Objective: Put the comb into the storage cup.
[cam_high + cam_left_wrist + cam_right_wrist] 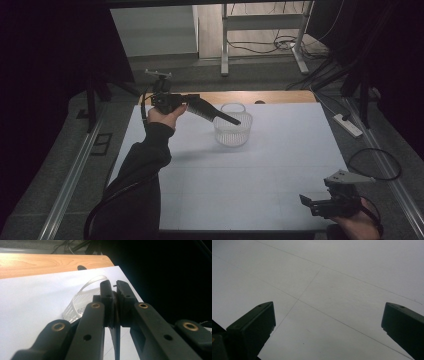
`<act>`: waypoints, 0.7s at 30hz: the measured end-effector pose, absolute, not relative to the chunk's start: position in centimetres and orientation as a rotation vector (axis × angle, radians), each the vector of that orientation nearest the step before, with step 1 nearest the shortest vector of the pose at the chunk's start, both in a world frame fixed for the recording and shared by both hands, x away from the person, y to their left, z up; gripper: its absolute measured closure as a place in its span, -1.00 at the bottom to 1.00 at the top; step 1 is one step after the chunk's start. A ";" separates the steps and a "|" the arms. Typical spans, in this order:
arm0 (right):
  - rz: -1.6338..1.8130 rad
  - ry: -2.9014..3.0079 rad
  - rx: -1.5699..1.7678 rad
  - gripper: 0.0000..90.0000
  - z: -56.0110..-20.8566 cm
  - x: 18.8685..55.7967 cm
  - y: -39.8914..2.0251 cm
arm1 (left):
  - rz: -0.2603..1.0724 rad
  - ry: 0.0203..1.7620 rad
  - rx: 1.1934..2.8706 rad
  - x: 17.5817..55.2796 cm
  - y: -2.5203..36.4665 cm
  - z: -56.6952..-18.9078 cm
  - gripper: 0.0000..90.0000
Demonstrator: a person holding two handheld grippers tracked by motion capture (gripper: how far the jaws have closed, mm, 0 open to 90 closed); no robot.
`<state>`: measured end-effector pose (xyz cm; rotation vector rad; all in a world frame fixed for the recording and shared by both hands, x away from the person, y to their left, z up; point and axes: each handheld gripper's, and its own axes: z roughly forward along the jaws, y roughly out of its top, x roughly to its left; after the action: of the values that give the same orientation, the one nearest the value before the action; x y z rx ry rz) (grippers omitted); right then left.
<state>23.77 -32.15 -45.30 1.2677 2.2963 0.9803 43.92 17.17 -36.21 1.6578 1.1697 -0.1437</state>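
Apparently the carry is mostly done: the left gripper [235, 121] is closed on a thin dark item [117, 340], type not clear, pinched between its pads, w/ the tips held just over the rim of the clear plastic basket [233, 131] at the far-centre of the white table [250, 190]. Left to do, judged from this: lowering into the basket & release. The right gripper [312, 204] is parked at the near right edge, jaws wide apart, nothing held.
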 end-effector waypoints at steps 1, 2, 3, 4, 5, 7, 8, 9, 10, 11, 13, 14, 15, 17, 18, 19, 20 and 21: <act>0.981 2.299 1.267 -1.00 -45.3 23.8 -32.2 | -0.145 1.175 1.660 44.2 16.9 -36.4 0.87; 0.981 2.299 1.267 -1.00 -45.3 23.8 -32.2 | -0.145 1.175 1.660 44.2 16.9 -36.4 0.87; 0.980 2.301 1.266 -1.00 -45.3 23.8 -32.1 | -0.148 1.177 1.659 44.3 16.8 -36.5 0.87; 0.980 2.301 1.266 -1.00 -45.3 23.8 -32.1 | -0.144 1.179 1.661 44.4 16.7 -36.6 0.87; 0.979 2.301 1.265 -1.00 -45.3 23.8 -32.1 | -0.147 1.180 1.661 44.6 16.5 -36.7 0.87; 0.977 2.300 1.265 -1.00 -45.3 23.8 -32.1 | -0.147 1.183 1.664 44.8 16.3 -36.8 0.87; 0.976 2.298 1.268 -1.00 -45.3 23.8 -32.1 | -0.148 1.184 1.664 44.8 16.2 -36.9 0.87; 0.976 2.298 1.268 -1.00 -45.3 23.8 -32.1 | -0.144 1.184 1.665 44.9 16.1 -36.9 0.87; 0.976 2.296 1.272 -1.00 -45.3 23.8 -32.2 | -0.145 1.186 1.664 45.0 16.0 -37.0 0.87; 0.977 2.295 1.273 -1.00 -45.3 23.8 -32.2 | -0.147 1.187 1.666 45.1 15.9 -37.1 0.87; 0.980 2.295 1.272 -1.00 -45.3 23.8 -32.2 | -0.145 1.192 1.666 45.3 15.6 -37.3 0.87; 0.979 2.295 1.271 -1.00 -45.3 23.8 -32.2 | -0.146 1.192 1.668 45.3 15.5 -37.4 0.87; 0.978 2.296 1.270 -1.00 -45.3 23.8 -32.2 | -0.145 1.195 1.668 45.4 15.4 -37.6 0.87; 0.978 2.297 1.266 -1.00 -45.3 23.8 -32.1 | -0.143 1.200 1.670 45.6 15.2 -37.8 0.87; 0.979 2.297 1.265 -1.00 -45.3 23.8 -32.2 | -0.144 1.202 1.673 45.7 15.1 -37.9 0.87; 0.979 2.297 1.265 -1.00 -45.3 23.8 -32.2 | -0.146 1.203 1.678 45.8 15.0 -38.1 0.87; 0.979 2.297 1.266 -1.00 -45.3 23.8 -32.2 | -0.143 1.205 1.676 45.8 14.9 -38.2 0.87; 0.979 2.298 1.266 -1.00 -45.3 23.8 -32.2 | -0.147 1.208 1.677 46.0 14.8 -38.4 0.87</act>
<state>23.77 -32.17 -45.32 1.2665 2.2980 0.9795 45.95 14.78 -38.36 1.6773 1.2083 -0.1466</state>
